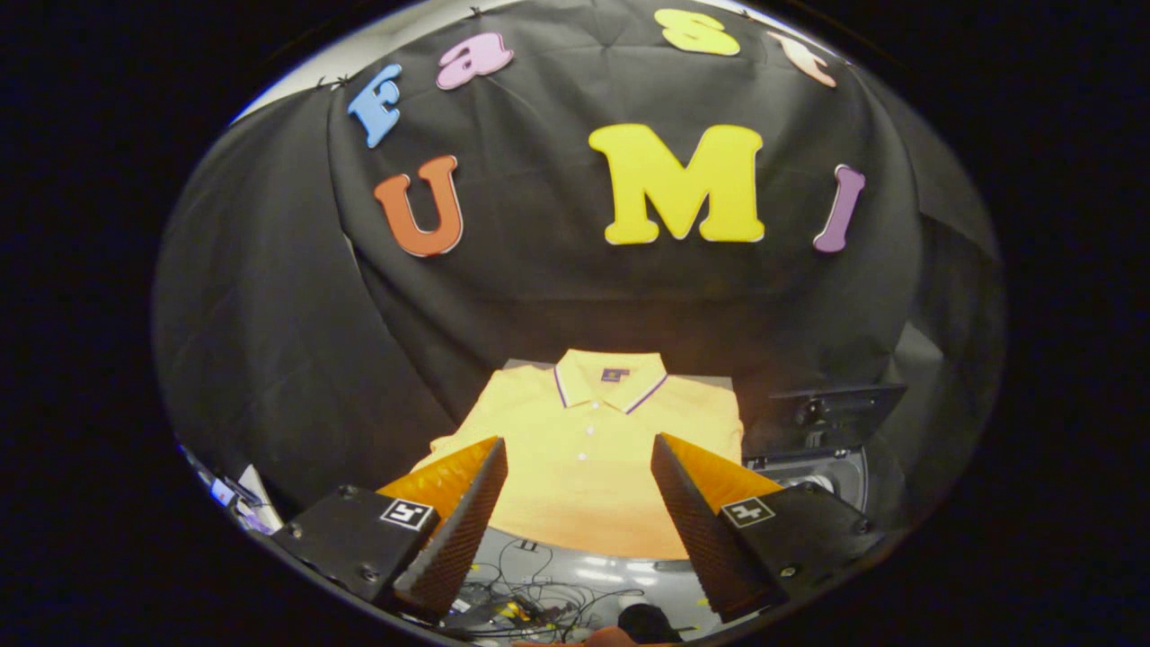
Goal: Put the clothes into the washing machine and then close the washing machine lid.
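— What's laid out there, past the tool?

— A yellow short-sleeved polo shirt [584, 449], spread flat and face up on a pale tabletop [593, 575] against the black cloth wall [269, 341]. The collar is folded down neatly, with thin dark stripes along its edge and a small dark label inside the neck. A short placket with a couple of pale buttons runs down from it. The fabric looks smooth, hardly creased.

— And the gripper [579, 503]?

— Its two fingers are spread wide apart, holding nothing. The shirt lies just ahead of them, its lower half showing in the gap between them; I can't tell whether the tips touch the cloth.

— Where's the machine?

— Beside the shirt, off its right sleeve: a small dark washing machine [822, 463] with its lid [840, 404] standing open and a pale round rim below it.

— Anything else?

— A tangle of cables [530, 602] lower down, nearer than the shirt's hem.
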Demonstrator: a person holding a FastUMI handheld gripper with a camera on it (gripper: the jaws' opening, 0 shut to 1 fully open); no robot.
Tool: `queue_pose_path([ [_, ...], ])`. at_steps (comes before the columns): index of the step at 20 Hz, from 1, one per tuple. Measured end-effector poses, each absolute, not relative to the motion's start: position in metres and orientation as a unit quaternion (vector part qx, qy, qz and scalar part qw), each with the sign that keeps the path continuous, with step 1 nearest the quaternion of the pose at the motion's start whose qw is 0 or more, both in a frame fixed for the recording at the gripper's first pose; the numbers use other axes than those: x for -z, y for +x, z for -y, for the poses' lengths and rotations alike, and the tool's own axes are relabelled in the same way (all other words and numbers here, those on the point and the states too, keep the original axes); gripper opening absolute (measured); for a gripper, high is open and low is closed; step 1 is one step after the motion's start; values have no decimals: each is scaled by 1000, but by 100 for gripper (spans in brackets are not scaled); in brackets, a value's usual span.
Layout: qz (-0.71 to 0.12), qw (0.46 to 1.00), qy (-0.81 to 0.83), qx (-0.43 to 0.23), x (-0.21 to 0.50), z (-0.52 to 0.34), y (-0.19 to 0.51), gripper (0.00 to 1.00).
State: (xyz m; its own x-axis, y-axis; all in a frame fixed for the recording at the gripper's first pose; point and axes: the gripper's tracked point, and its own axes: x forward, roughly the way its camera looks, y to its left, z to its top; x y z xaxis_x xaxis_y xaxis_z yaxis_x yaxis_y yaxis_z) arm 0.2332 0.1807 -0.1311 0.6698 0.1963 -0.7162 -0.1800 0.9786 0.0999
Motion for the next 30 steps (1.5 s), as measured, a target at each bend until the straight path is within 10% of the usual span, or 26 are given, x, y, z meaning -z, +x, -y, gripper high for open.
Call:
queue_pose_path([
  [13, -603, 796, 18, -39, 244, -194, 296, 100],
  [30, -649, 759, -32, 25, 297, -186, 310, 98],
])
